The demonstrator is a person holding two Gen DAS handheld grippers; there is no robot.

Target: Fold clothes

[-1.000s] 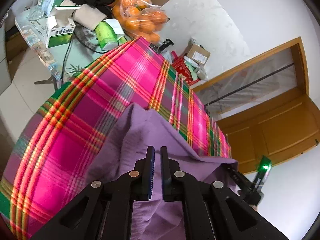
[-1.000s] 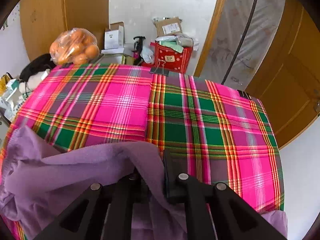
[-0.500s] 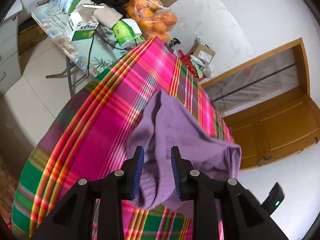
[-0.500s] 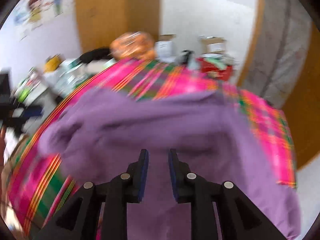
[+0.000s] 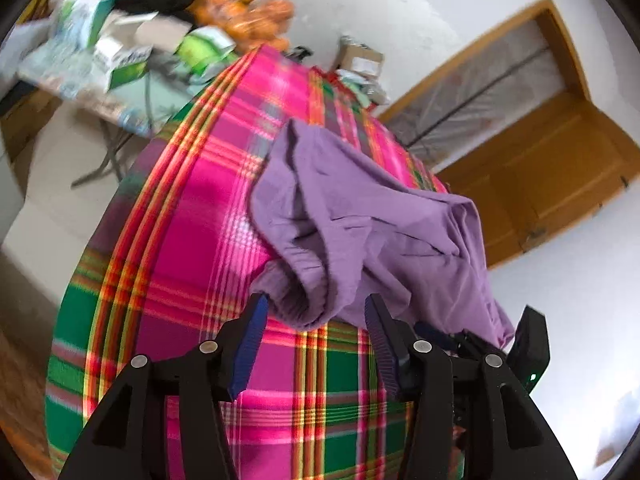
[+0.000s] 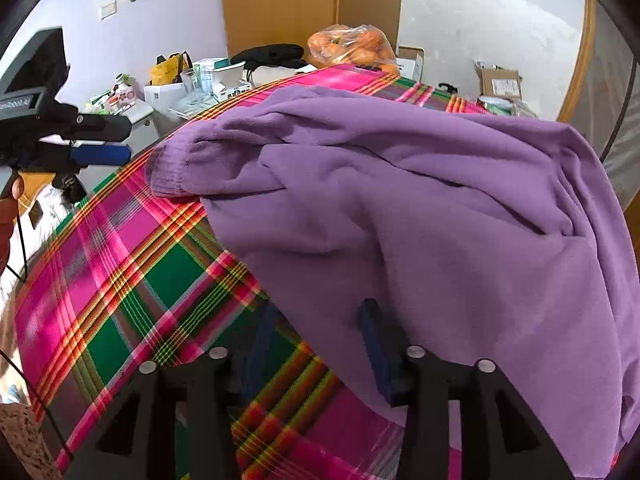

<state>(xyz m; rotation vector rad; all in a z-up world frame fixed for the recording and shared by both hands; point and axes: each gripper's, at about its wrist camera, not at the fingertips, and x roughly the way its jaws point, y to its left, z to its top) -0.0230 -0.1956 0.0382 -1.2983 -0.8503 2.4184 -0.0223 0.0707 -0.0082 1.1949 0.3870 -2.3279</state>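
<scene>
We see a purple garment (image 6: pixel 420 208) lying crumpled on a table covered in a pink, green and yellow plaid cloth (image 6: pixel 120 264). Its ribbed cuff or hem (image 6: pixel 172 168) rests on the cloth toward the left of the right wrist view, and the rest of the fabric bunches toward the right edge of the table.

Our left gripper (image 5: pixel 316 344) hovers at the near edge of the garment. Its jaws are opening and already stand wide, a drooping fold of purple fabric hanging just ahead of the gap, pressed by neither blue pad (image 5: pixel 248 344).

Our right gripper (image 6: pixel 320 344) is also opening, its jaws moderately apart. The right finger lies against the garment's lower edge while the left finger sits over bare plaid; the pads pinch nothing.

Beyond the table we make out a bag of oranges (image 6: pixel 352 46), a cluttered side table (image 5: pixel 100 68) with boxes, and a wooden door (image 5: pixel 560 184). The left gripper shows again at the left edge of the right wrist view.
</scene>
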